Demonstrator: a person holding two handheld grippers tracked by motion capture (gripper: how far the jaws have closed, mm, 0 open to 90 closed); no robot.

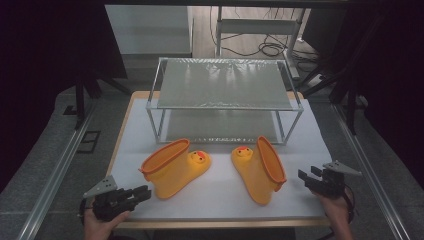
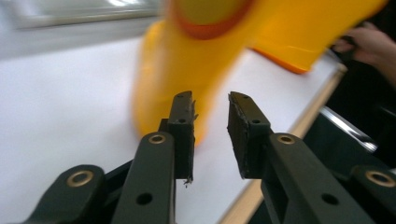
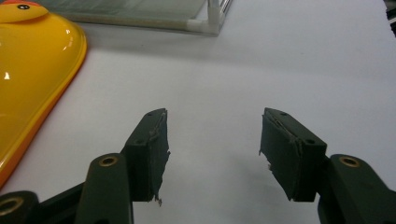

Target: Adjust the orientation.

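Two yellow rubber boots with orange rims and duck faces lie on their sides on the white board (image 1: 220, 202). The left boot (image 1: 172, 170) has its toe pointing right, and the right boot (image 1: 260, 170) lies beside it. My left gripper (image 1: 142, 192) sits at the front left, aimed at the left boot's sole, short of touching it. In the left gripper view the left gripper (image 2: 210, 105) stands partly open and holds nothing, with the boot (image 2: 187, 60) blurred just beyond. My right gripper (image 1: 306, 176) is right of the right boot. In the right gripper view it (image 3: 212, 126) is wide open over bare board, with the boot (image 3: 32, 70) at its left.
A two-level metal-framed rack (image 1: 225, 85) with grey shelves stands at the back of the board; its corner post (image 3: 212, 18) appears ahead of the right gripper. Aluminium rails (image 1: 55, 170) run along both sides of the table. Cables lie on the floor behind.
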